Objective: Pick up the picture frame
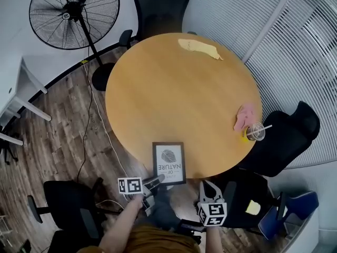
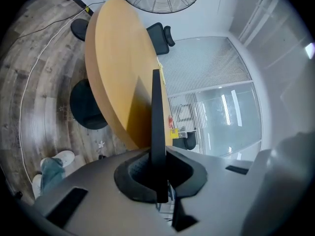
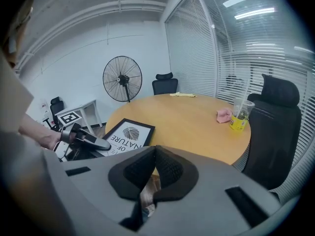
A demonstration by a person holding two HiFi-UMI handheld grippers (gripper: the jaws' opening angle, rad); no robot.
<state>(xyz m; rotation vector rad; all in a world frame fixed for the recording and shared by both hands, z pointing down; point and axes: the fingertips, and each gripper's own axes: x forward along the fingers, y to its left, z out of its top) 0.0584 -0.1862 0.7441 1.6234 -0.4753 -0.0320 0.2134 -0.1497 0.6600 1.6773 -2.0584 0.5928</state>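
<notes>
At the bottom of the head view, the left gripper is clamped on the near edge of the picture frame, seen edge-on between its pads in the left gripper view. To its right, the right gripper hangs off the table, jaws together on nothing. The frame lies at the table's near rim, lower centre. Grasp looks made; lifting it clear remains. Farther off stand a cup and a fan

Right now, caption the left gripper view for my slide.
Left gripper shut on the picture frame, edge-on, round table beyond.
</notes>
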